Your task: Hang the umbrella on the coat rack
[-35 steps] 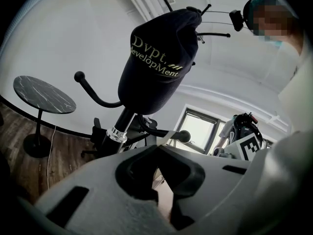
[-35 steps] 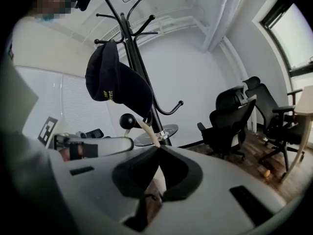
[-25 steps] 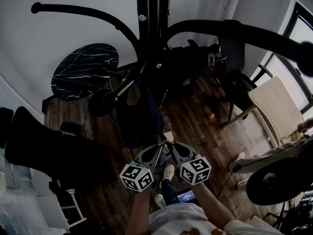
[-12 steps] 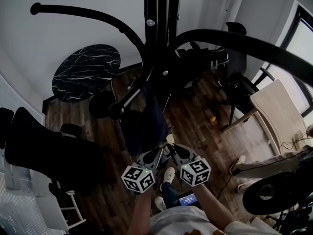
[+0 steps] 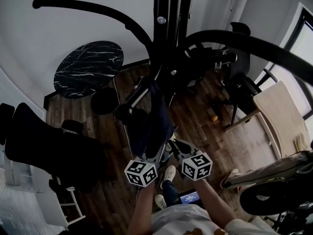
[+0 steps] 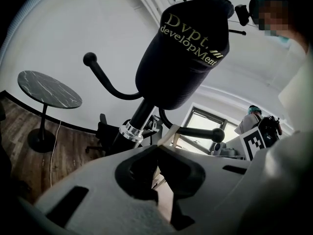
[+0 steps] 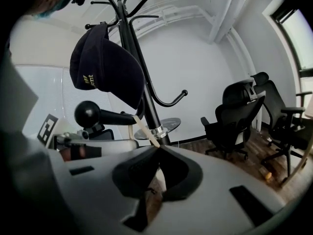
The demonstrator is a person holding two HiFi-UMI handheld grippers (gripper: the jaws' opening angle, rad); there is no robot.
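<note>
L gripper [image 6: 159,148] & R gripper [image 7: 157,147] sat side by side, jaws of both pinched tight on thin pale strap [image 7: 145,130], navy umbrella [image 6: 183,53] hung on coat rack [image 5: 168,9]

The left gripper [image 6: 157,150] and right gripper [image 7: 159,150] are grey with black pads, and each marker cube [image 5: 141,173] bears black-and-white squares. Just ahead of them, the umbrella [image 6: 183,48] is dark navy with pale gold lettering, and its strap [image 6: 167,134] is tan. Beyond, the coat rack [image 6: 142,114] is black with a silver ring. Farther off, the round table [image 6: 49,89] is black marble veined white, over a dark brown plank floor [image 6: 68,148].
</note>
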